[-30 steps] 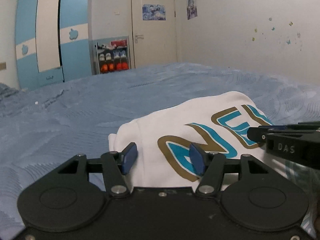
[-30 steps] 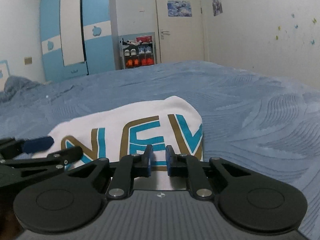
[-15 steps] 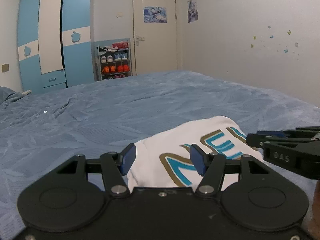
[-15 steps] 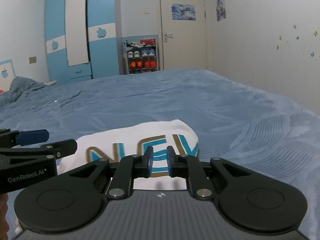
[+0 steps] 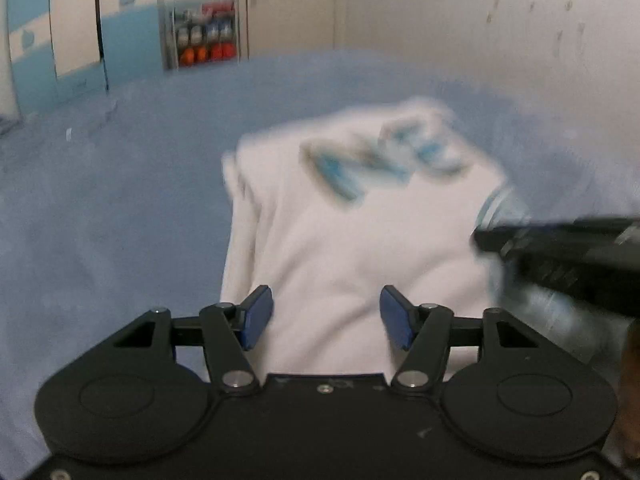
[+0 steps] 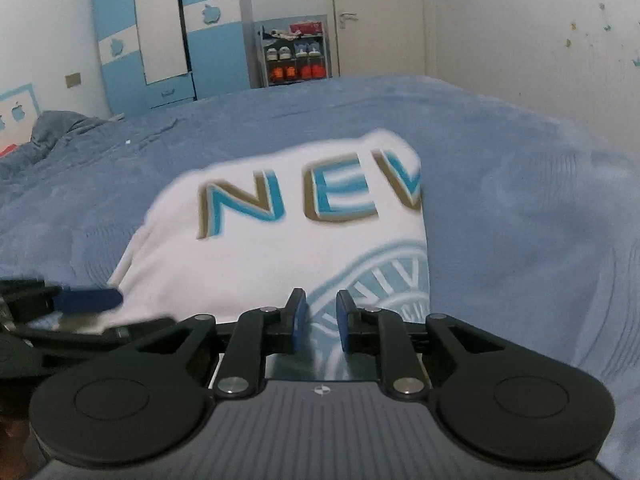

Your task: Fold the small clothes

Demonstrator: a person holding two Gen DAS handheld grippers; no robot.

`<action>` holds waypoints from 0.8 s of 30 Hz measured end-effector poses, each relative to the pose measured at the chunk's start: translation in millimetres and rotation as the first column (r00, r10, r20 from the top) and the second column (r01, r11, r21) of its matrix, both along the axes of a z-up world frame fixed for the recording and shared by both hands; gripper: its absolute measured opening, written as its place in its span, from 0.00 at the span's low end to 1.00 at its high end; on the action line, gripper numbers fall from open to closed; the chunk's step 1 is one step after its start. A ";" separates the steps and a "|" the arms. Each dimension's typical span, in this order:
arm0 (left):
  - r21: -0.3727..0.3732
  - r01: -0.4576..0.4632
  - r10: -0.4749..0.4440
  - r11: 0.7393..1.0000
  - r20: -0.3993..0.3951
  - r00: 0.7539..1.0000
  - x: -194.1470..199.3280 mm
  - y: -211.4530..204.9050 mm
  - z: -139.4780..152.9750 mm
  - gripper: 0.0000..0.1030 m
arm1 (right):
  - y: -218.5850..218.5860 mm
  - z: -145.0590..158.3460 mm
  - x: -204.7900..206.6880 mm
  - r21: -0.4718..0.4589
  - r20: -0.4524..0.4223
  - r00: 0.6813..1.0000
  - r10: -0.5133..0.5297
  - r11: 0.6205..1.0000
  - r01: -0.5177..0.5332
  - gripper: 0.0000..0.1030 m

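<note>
On the blue bed (image 6: 520, 208) lies a folded white shirt (image 6: 260, 256), right ahead of both my tongs. It has teal-and-gold letters "NEV" across the far part and a pale teal round crest near the close edge on the right. Left-wrist view is motion-blurred, so the print there is only a smear.

My left tongs (image 5: 326, 316) are spread wide, blue pads well apart, nothing between them; the near part of the shirt (image 5: 340, 248) shows in the gap, but I can't tell if the pads touch the cloth. My right tongs (image 6: 321, 316) are narrow, with a slim gap left between the pads, and the crest print shows through that gap. No cloth visibly pinched; contact with the shirt unclear.

Each pair of tongs shows in the other's camera: the right one comes in from the right edge of the left view over the shirt's right side, the left one sits low at the left of the right view beside the shirt's near left corner.

Background: blue-and-white wardrobe (image 6: 160, 40), shoe rack (image 6: 294, 54), closed white door (image 6: 376, 16), stickers on the right wall.
</note>
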State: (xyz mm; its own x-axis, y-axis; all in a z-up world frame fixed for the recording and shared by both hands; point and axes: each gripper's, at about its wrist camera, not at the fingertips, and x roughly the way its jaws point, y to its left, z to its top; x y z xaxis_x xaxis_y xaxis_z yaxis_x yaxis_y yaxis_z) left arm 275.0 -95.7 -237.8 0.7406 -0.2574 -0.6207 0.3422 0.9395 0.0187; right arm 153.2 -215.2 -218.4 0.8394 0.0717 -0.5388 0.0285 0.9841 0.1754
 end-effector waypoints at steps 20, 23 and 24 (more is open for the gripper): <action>0.105 0.061 -0.054 0.993 -0.067 0.996 -46.0 4.8 5.0 0.62 | -5.1 3.9 -52.7 -0.020 -0.113 0.993 0.044 0.999 -0.046 0.31; 0.091 0.067 -0.063 0.994 -0.043 0.997 -47.9 7.8 6.9 0.63 | -10.5 -1.1 -53.8 0.001 -0.101 0.993 0.064 0.998 -0.064 0.32; 0.091 0.060 -0.058 0.994 -0.022 0.998 -46.4 8.4 13.2 0.63 | -13.4 4.1 -52.4 0.006 -0.098 0.993 0.068 0.998 -0.067 0.35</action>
State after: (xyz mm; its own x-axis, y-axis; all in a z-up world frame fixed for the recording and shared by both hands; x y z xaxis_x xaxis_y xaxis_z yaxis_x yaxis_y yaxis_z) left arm 228.6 -87.3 -224.6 0.7133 -0.2419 -0.6578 0.3983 0.9122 0.0964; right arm 100.8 -228.6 -214.3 0.7758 0.1280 -0.6178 -0.0210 0.9839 0.1774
